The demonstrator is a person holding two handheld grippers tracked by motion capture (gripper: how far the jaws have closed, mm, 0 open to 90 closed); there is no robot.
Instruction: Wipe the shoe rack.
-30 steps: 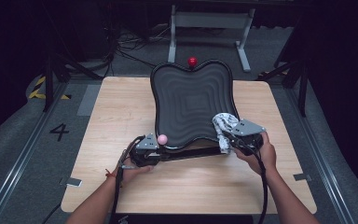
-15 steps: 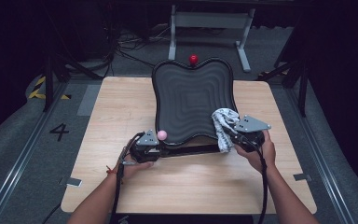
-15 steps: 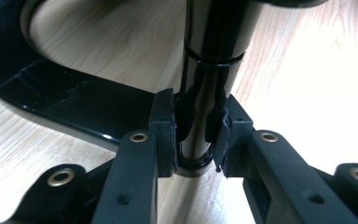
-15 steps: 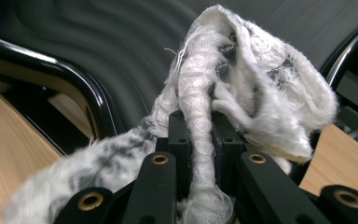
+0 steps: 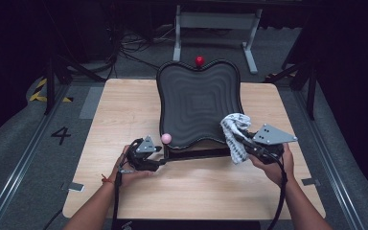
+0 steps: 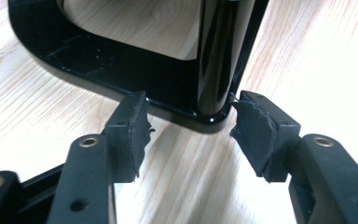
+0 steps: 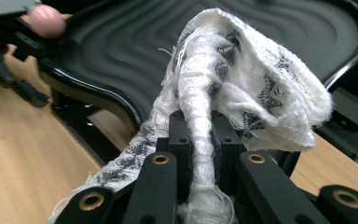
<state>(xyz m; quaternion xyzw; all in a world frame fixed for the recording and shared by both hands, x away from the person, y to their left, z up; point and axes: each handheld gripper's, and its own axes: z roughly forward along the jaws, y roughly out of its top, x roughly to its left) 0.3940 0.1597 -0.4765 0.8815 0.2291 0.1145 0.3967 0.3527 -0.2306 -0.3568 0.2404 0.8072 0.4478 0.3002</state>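
From the high view, a black wavy-edged ribbed tray (image 5: 199, 103) stands tilted on its black frame in the middle of the pale wooden table (image 5: 124, 110). The right gripper (image 5: 243, 140) clamps a white cloth with grey pattern (image 5: 234, 134) at the tray's near right rim, the cloth touching that edge. The left gripper (image 5: 159, 154) sits at the frame's near left corner, just below a small pink ball (image 5: 166, 138) resting on the tray's low edge. A red ball (image 5: 200, 60) perches at the tray's far rim.

In the left gripper view, the jaws have just been opening; they stand half apart on either side of the frame's glossy black post (image 6: 214, 60), the pads (image 6: 137, 128) not pressing it.

In the right gripper view, the jaws pinch a twisted rope of the cloth (image 7: 223, 88), which bunches up over the tray (image 7: 121, 37); the pink ball (image 7: 46, 19) lies far left.
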